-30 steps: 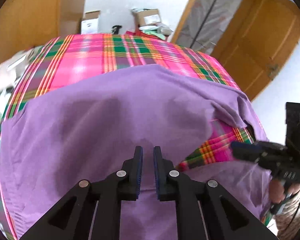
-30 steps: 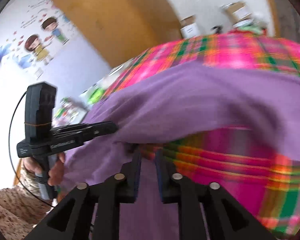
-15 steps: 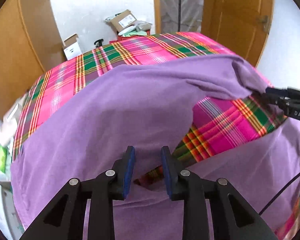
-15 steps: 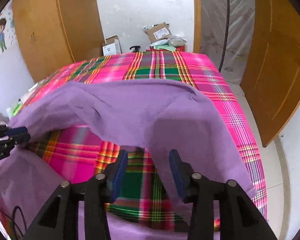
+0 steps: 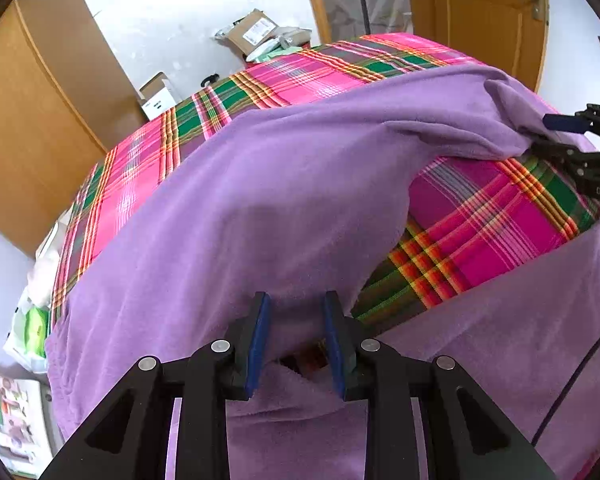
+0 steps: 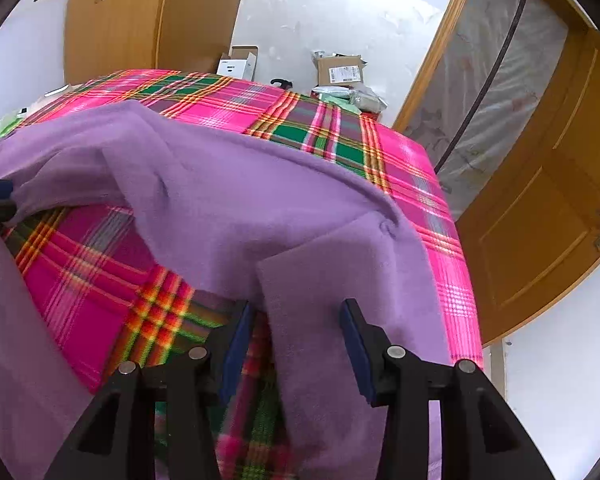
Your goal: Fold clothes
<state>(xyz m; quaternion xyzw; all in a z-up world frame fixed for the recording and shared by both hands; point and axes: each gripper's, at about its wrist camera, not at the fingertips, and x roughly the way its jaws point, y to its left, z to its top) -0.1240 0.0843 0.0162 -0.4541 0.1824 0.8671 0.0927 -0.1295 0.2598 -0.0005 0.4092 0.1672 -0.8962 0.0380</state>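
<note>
One purple garment (image 5: 260,208) is lying across the plaid bed (image 5: 140,168), two tools are hovering over its near edge, left tool (image 5: 294,332) and right tool (image 6: 296,344) both released, and two cardboard boxes (image 6: 340,70) are sitting beyond the bed.

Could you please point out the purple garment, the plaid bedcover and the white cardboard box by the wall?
purple garment (image 5: 260,208): left wrist view, on its broad flat middle.
plaid bedcover (image 6: 332,136): right wrist view, on a green check near the far edge.
white cardboard box (image 6: 236,66): right wrist view, on its front face.
</note>
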